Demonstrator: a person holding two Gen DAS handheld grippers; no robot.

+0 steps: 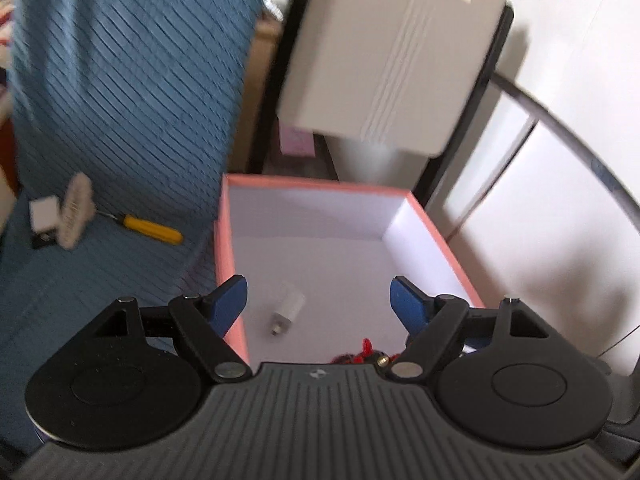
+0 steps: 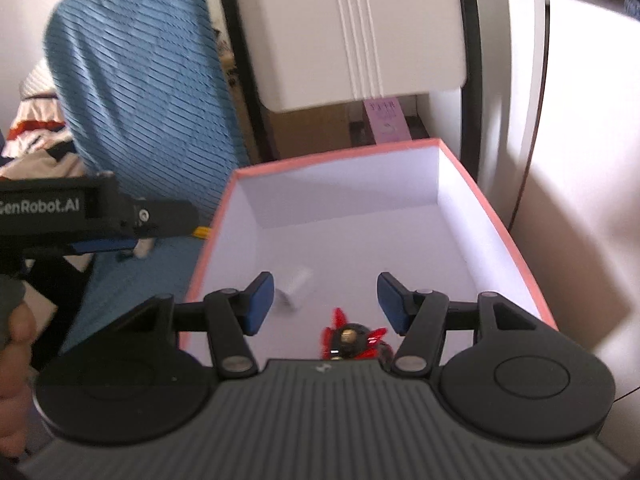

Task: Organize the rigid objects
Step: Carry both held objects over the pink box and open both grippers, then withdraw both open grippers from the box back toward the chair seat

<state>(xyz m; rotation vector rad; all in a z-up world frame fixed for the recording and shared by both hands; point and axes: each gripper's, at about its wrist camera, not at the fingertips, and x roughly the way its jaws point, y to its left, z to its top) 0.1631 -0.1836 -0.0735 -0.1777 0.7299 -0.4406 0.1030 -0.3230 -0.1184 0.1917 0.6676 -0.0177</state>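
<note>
Right claw [image 2: 326,304]: open | left claw [image 2: 104,246] label: "GenRobot.AI"

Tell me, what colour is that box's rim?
Salmon pink, around a white inside; the box shows best in the right wrist view.

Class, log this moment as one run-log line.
left tongs: open, empty | right tongs: open, empty | pink box: white cylinder, red-black item inside | yellow-handled tool: outside on blue cloth

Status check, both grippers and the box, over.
Left gripper open, empty. Right gripper open, empty. White cylinder and red-black piece in pink box. Yellow-handled tool still outside.
</note>
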